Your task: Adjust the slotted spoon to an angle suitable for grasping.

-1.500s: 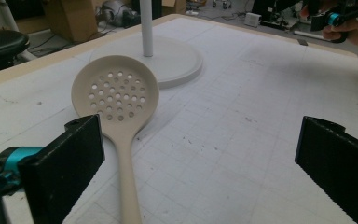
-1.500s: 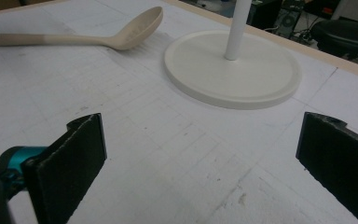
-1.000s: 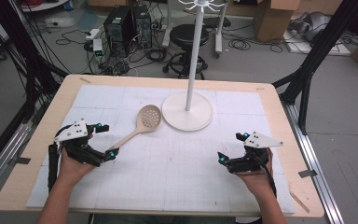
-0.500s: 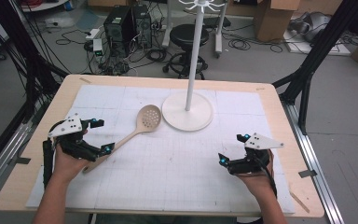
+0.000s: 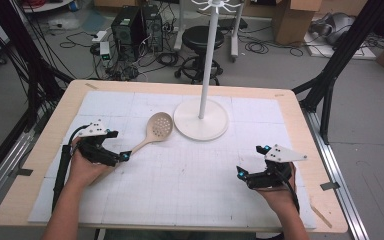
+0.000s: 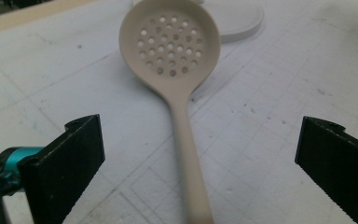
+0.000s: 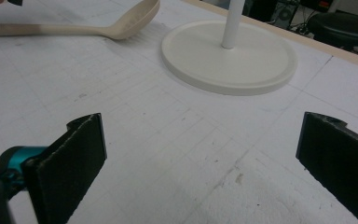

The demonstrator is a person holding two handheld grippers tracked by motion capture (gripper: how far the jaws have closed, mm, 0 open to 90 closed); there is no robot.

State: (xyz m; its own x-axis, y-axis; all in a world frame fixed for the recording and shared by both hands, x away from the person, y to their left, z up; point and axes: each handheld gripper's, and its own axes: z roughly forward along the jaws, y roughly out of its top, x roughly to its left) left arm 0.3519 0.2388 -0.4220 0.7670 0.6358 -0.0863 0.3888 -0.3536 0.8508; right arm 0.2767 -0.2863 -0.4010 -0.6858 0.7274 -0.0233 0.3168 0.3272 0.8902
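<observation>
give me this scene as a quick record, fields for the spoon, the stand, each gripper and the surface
spoon: beige slotted spoon lying flat on the mat, bowl toward the stand
stand: white pole stand with round base, upright, beside the spoon's bowl
left gripper: open, jaws either side of the spoon handle, not closed on it
right gripper: open, holding nothing, over bare mat
surface: white gridded mat on a wooden table

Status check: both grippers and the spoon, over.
Left gripper open, jaws astride the spoon handle, not closed. Right gripper open, holding nothing. Spoon flat on the mat beside the stand base. Nothing in the way.
</observation>
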